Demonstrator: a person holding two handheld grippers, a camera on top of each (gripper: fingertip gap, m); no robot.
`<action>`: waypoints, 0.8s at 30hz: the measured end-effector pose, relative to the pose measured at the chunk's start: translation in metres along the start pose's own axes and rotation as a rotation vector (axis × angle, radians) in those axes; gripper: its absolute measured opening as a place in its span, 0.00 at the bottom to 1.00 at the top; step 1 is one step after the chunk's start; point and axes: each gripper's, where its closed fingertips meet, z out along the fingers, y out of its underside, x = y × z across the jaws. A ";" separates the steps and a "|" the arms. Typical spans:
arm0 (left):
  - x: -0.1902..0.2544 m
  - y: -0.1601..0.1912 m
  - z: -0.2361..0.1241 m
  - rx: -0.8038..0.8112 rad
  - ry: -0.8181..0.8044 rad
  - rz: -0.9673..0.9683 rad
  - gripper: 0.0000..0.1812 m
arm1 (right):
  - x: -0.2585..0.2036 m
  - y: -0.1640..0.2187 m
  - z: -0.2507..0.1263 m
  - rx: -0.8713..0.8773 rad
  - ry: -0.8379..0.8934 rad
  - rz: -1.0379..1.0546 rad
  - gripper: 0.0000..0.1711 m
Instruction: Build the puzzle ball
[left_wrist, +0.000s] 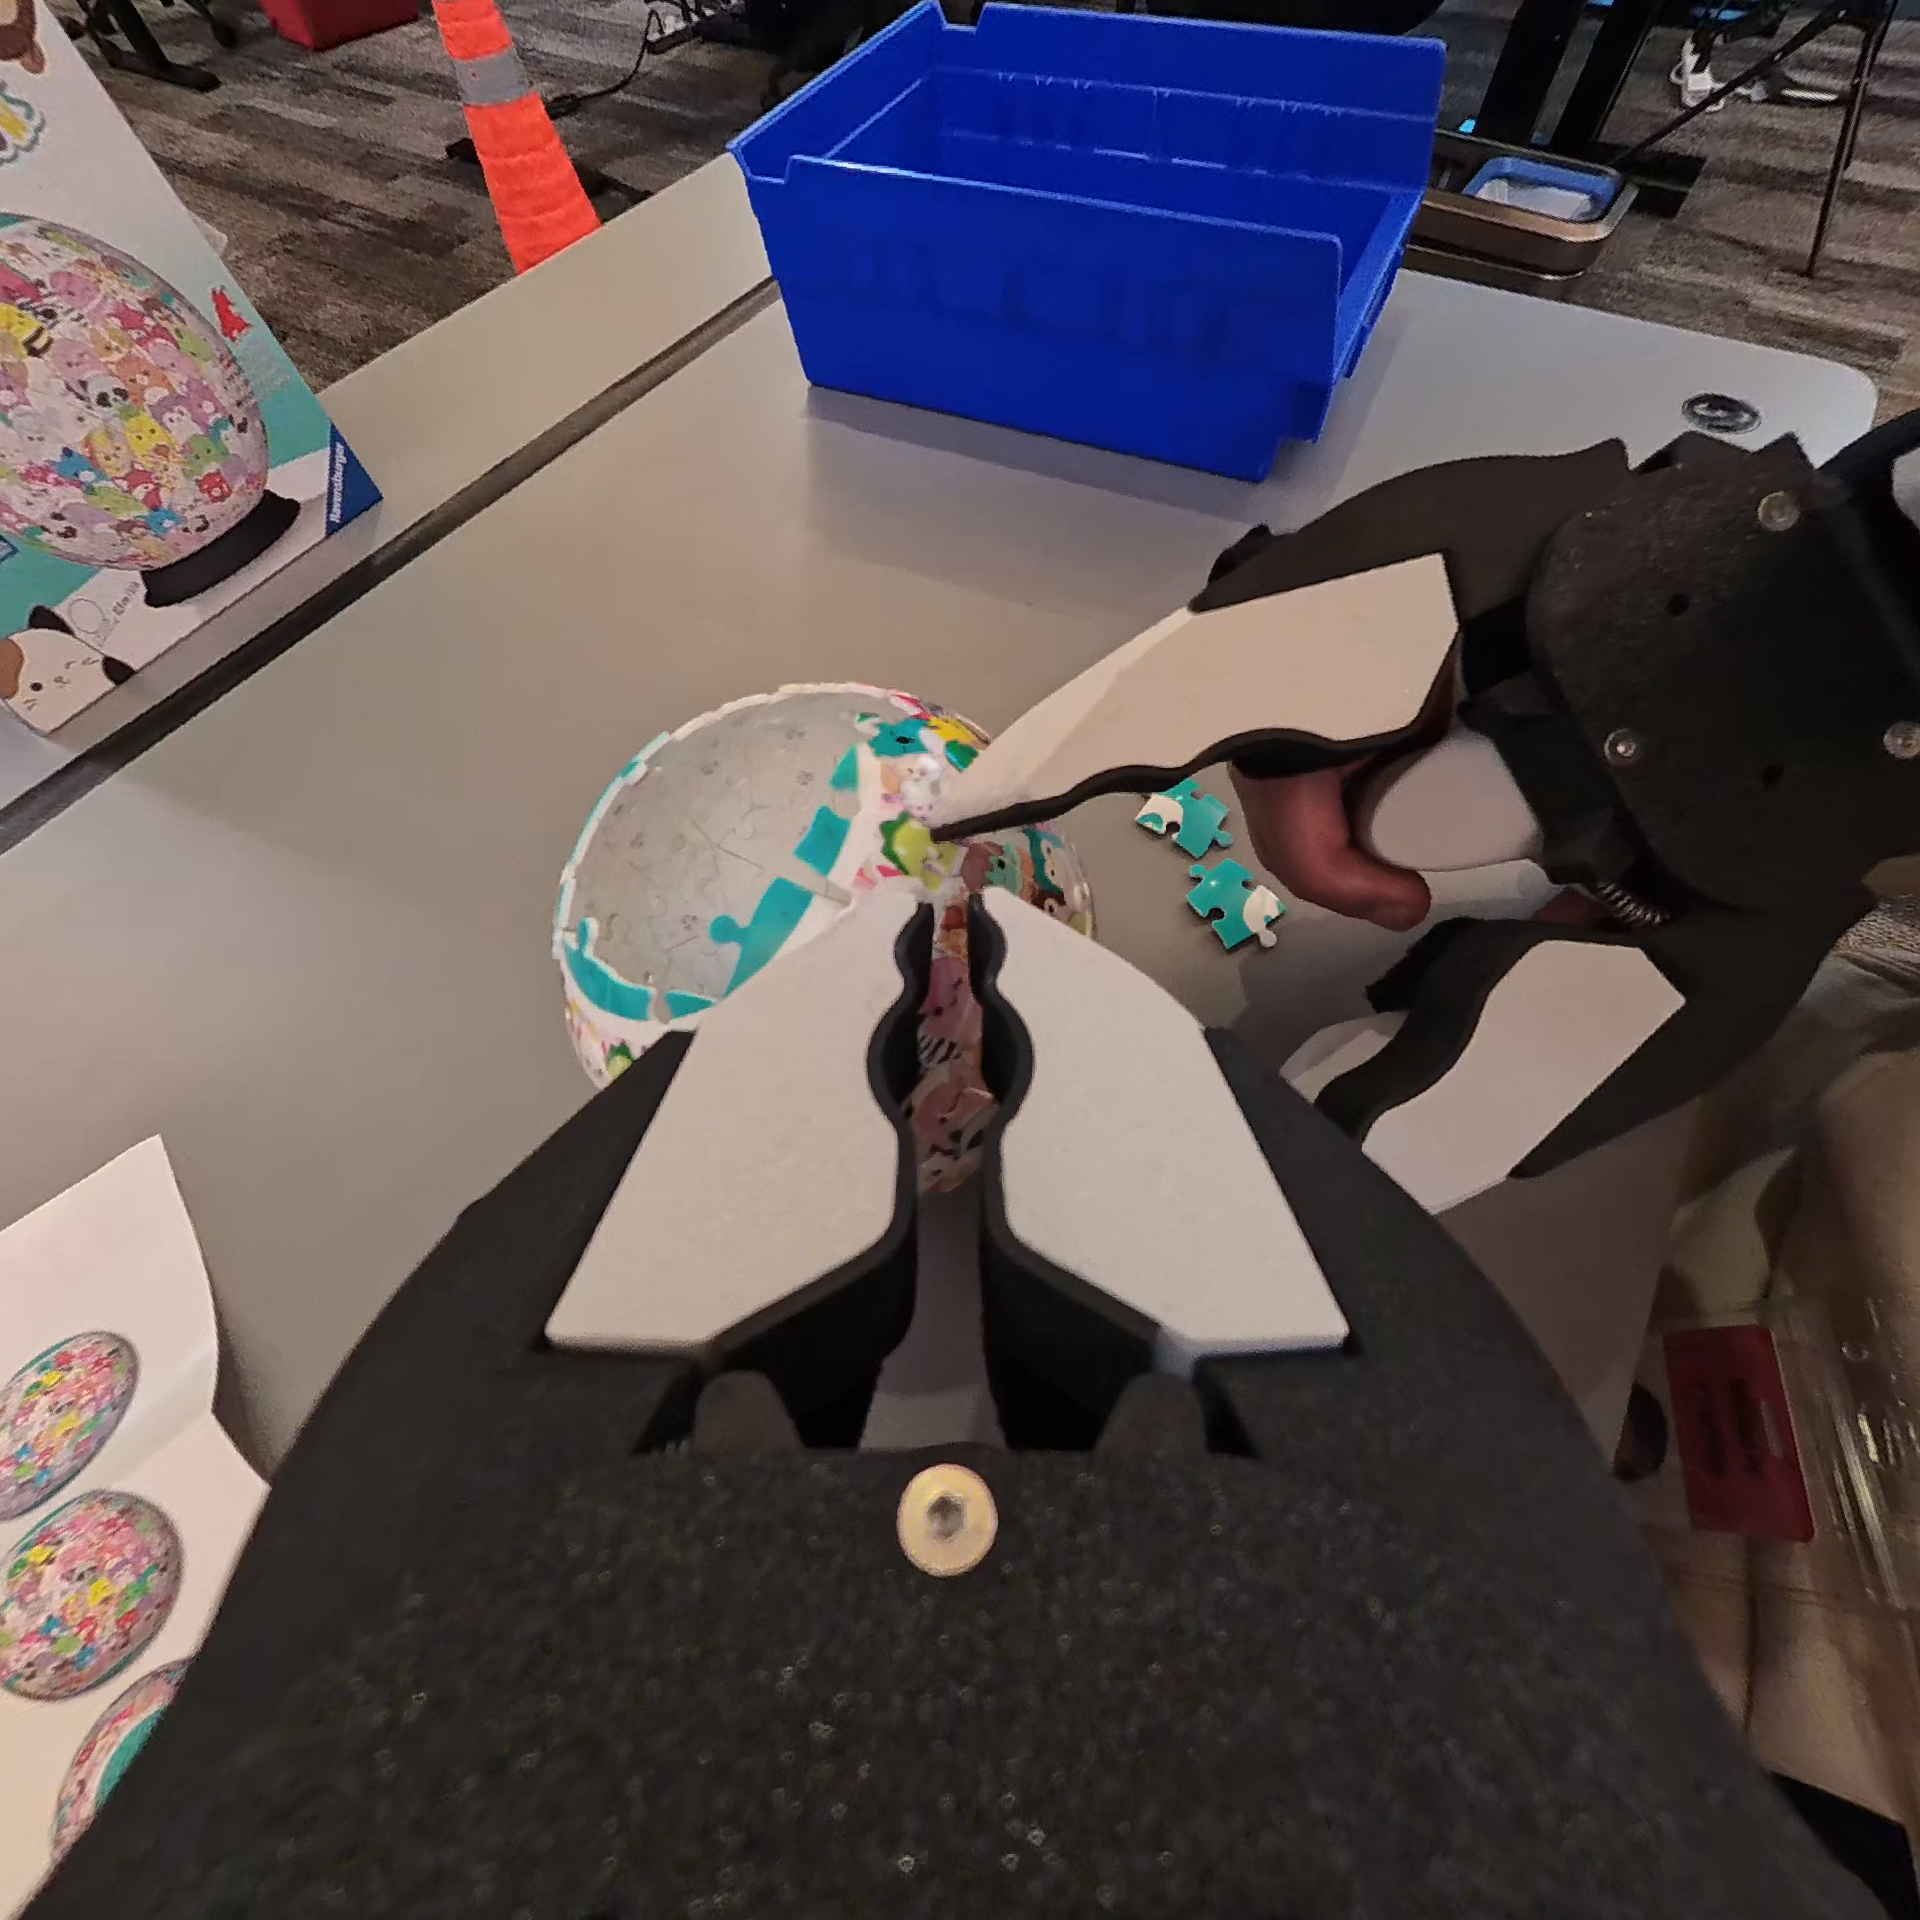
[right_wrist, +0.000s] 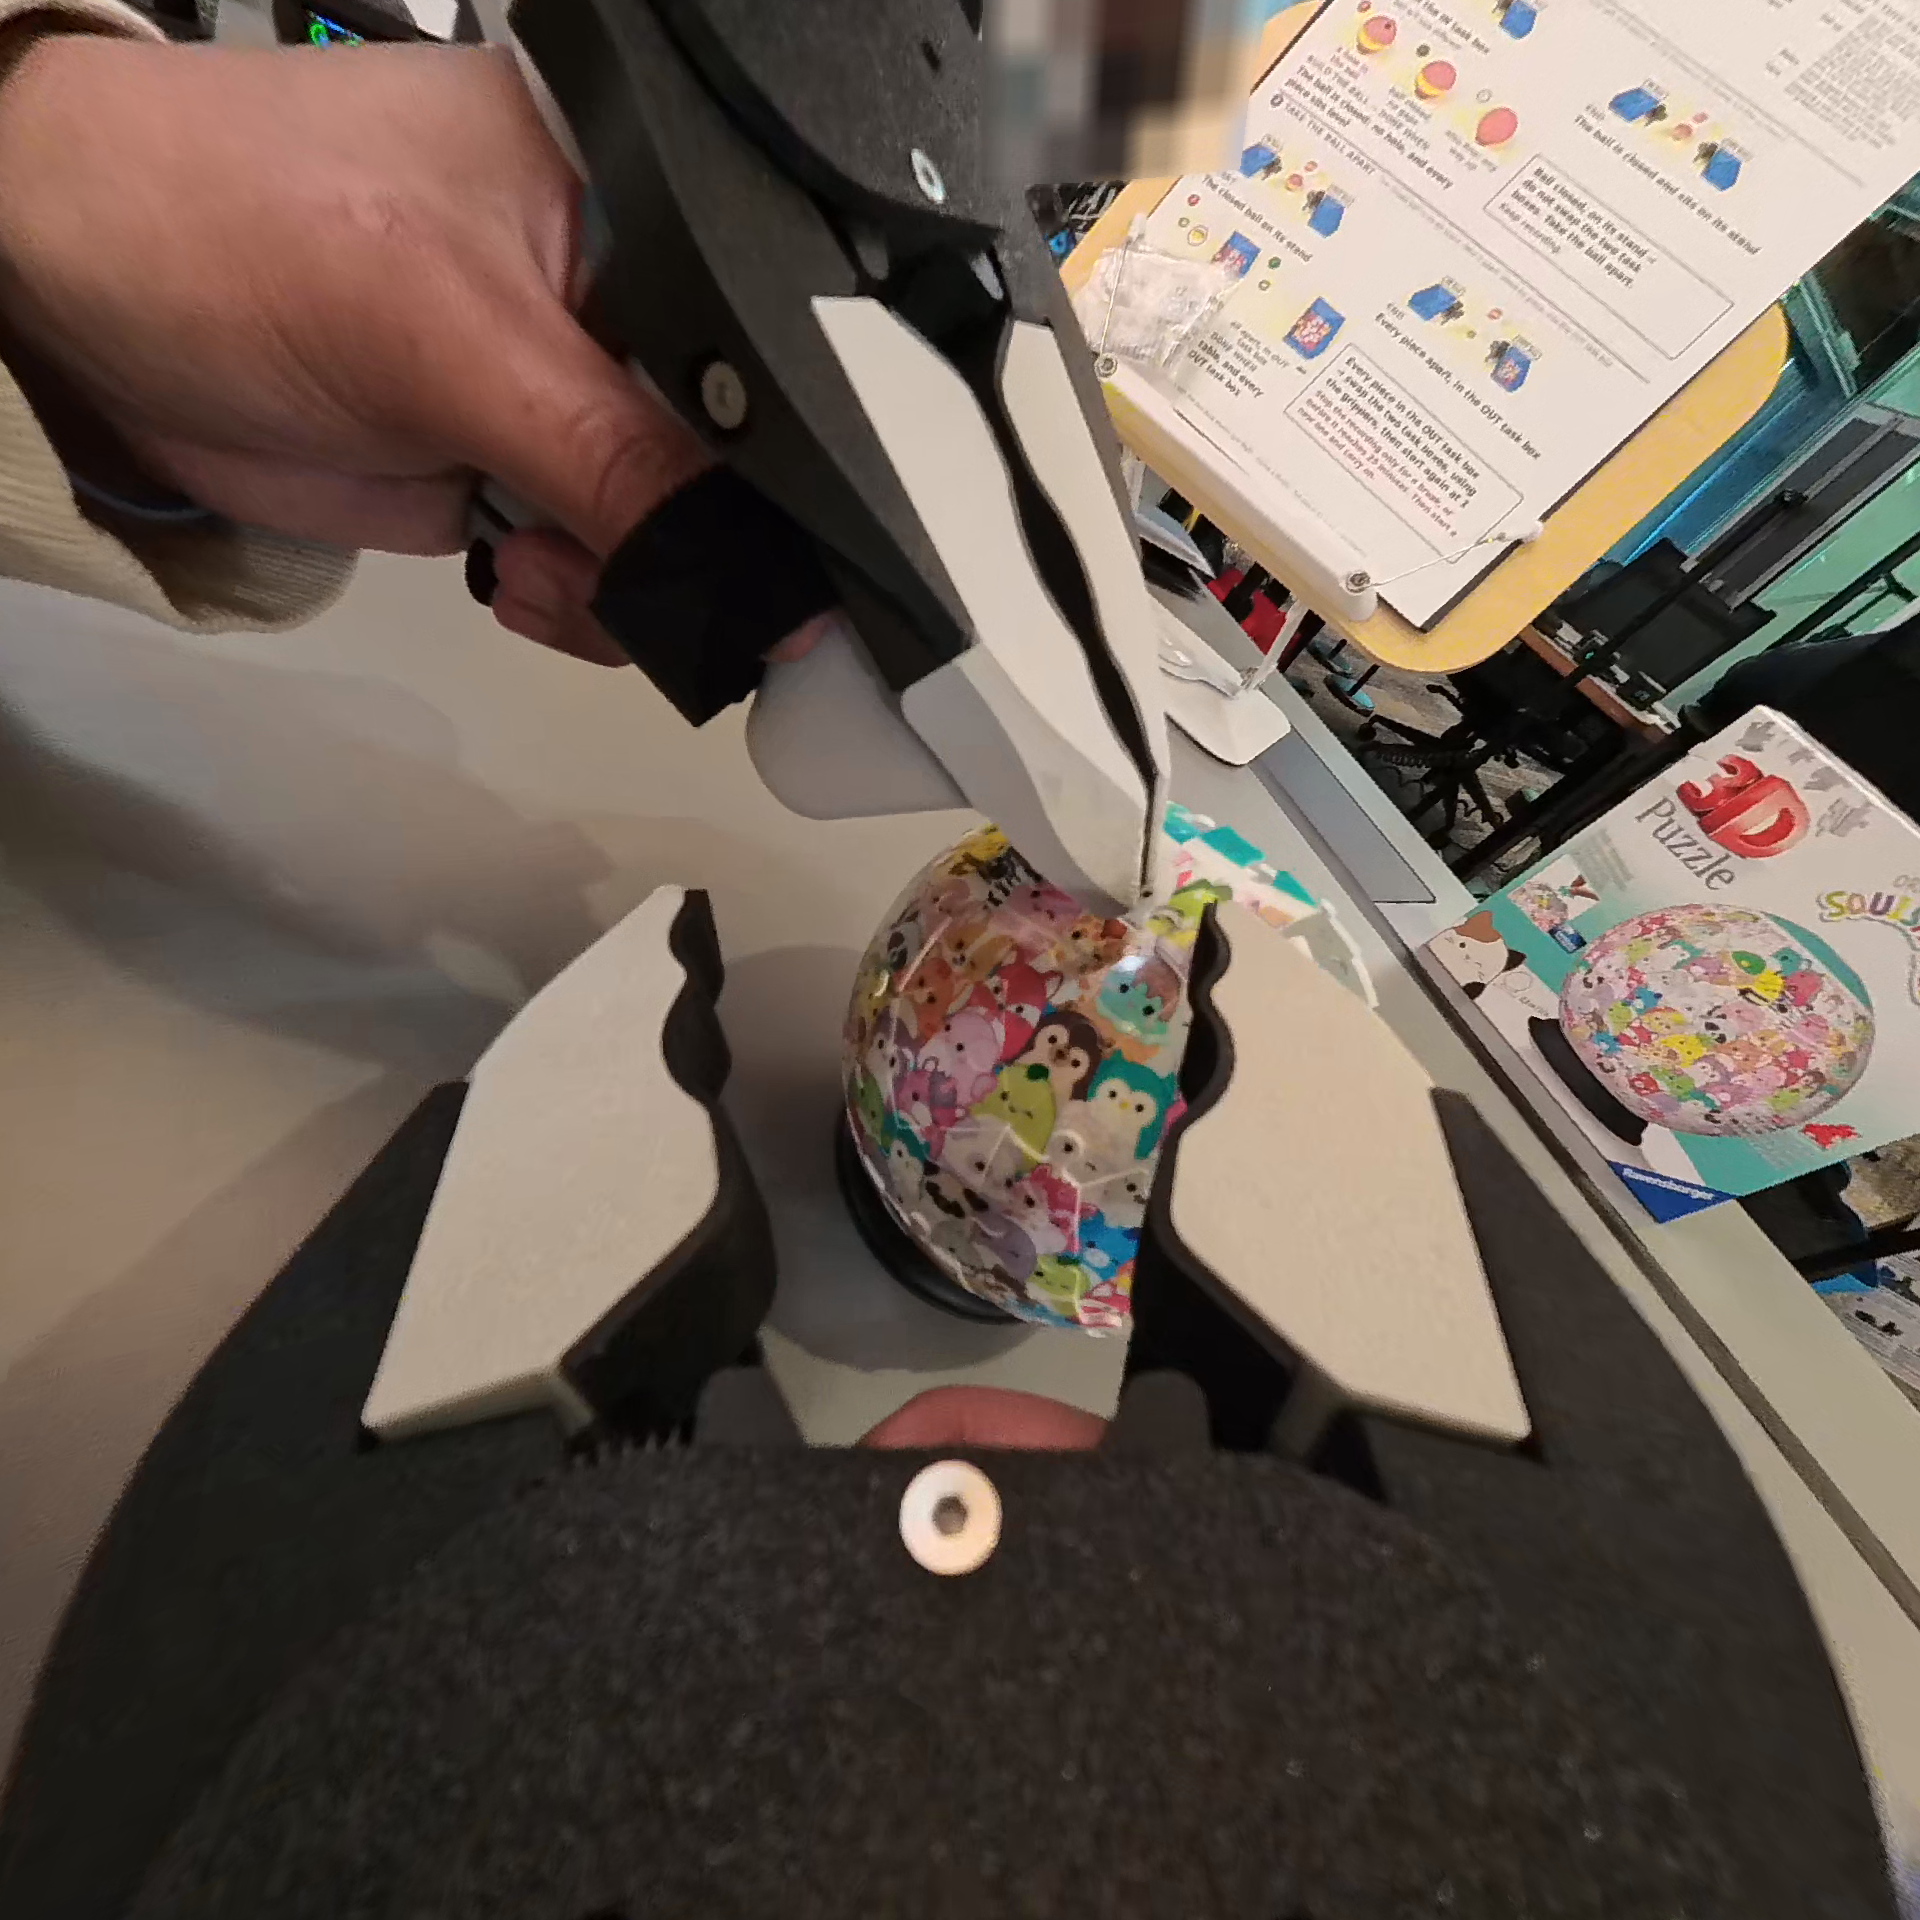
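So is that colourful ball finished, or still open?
Still open. The puzzle ball shows a wide gap with its grey inside visible, and two loose teal pieces lie on the table beside it.

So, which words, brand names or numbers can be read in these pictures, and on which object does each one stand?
I do not copy writing out; this is where it stands.
On the puzzle box: large title words and a brand mark, legible.
On the instruction sheet: many small printed lines, only partly legible.
On the red tag: blurred, unreadable.
On the puzzle ball: no writing seen.
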 end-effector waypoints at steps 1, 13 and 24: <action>0.001 0.000 0.000 0.001 0.004 -0.002 0.03 | 0.000 0.001 0.001 -0.003 -0.004 0.007 0.50; -0.014 -0.005 -0.005 -0.068 0.002 0.180 0.20 | -0.002 0.002 0.000 -0.004 -0.008 0.007 0.51; -0.014 -0.002 0.009 -0.195 0.081 0.439 0.21 | -0.002 0.002 -0.001 -0.006 -0.013 0.009 0.51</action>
